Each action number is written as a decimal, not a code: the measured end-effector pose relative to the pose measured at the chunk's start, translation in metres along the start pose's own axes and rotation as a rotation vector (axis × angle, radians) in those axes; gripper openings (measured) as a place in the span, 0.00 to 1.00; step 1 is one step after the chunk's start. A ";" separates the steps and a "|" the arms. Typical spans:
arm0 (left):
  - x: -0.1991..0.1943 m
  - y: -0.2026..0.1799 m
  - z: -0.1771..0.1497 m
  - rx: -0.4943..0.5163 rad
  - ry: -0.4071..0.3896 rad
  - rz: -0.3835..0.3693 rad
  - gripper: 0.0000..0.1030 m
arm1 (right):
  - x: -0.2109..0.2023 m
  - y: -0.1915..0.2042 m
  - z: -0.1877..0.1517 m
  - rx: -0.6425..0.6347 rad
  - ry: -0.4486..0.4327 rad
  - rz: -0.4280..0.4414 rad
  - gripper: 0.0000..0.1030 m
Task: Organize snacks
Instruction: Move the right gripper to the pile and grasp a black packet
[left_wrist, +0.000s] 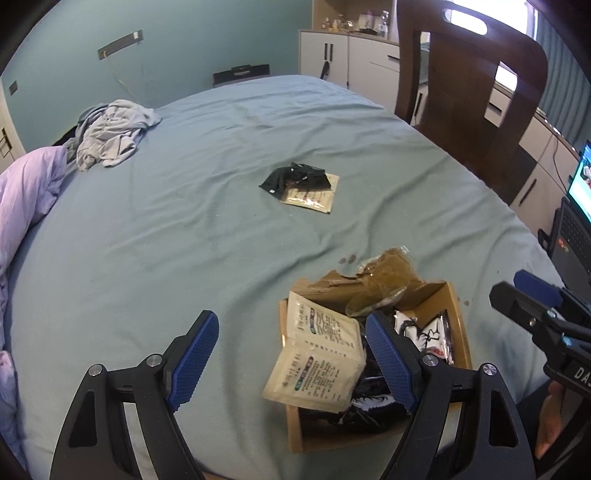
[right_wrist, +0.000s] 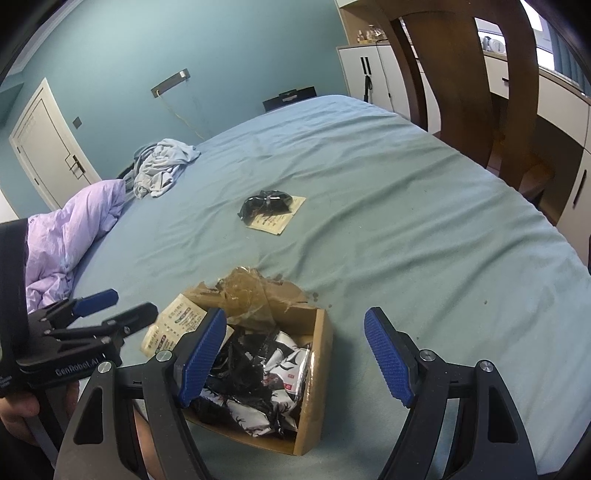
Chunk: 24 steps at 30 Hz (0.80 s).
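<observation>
A brown cardboard box (left_wrist: 460, 325) (right_wrist: 319, 365) sits on the blue bedsheet near me, holding black-and-white snack packets (right_wrist: 258, 384). Cream sachets (left_wrist: 321, 354) (right_wrist: 173, 325) lean over its left rim. A black packet (left_wrist: 295, 177) (right_wrist: 266, 205) lies on a cream sachet (left_wrist: 314, 199) (right_wrist: 275, 221) at mid-bed. My left gripper (left_wrist: 291, 365) is open and empty, just above the box's left side. My right gripper (right_wrist: 295, 362) is open and empty over the box; it also shows in the left wrist view (left_wrist: 532, 299).
A wooden chair (left_wrist: 469, 85) stands at the bed's right edge. A crumpled grey garment (left_wrist: 110, 136) and a lilac duvet (left_wrist: 26, 199) lie at the left. White cabinets (left_wrist: 351, 55) are behind; a laptop (left_wrist: 576, 206) is at the right.
</observation>
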<state>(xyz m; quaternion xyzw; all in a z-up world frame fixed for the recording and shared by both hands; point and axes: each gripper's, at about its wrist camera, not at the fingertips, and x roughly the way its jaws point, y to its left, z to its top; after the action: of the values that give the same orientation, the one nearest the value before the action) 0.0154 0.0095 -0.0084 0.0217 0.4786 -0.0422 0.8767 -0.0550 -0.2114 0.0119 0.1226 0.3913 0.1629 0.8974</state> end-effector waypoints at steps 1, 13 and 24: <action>0.000 -0.001 0.000 0.002 0.005 0.002 0.81 | 0.001 0.000 0.001 -0.003 -0.002 -0.002 0.74; 0.006 -0.007 0.007 0.023 0.033 -0.001 0.81 | 0.052 -0.007 0.038 0.003 0.047 -0.012 0.74; 0.035 -0.004 0.014 0.012 0.152 0.004 0.81 | 0.155 0.000 0.117 -0.055 0.117 0.098 0.74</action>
<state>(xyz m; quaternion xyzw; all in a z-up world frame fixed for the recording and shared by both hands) 0.0455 0.0030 -0.0300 0.0307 0.5433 -0.0416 0.8379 0.1315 -0.1624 -0.0133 0.1070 0.4321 0.2244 0.8669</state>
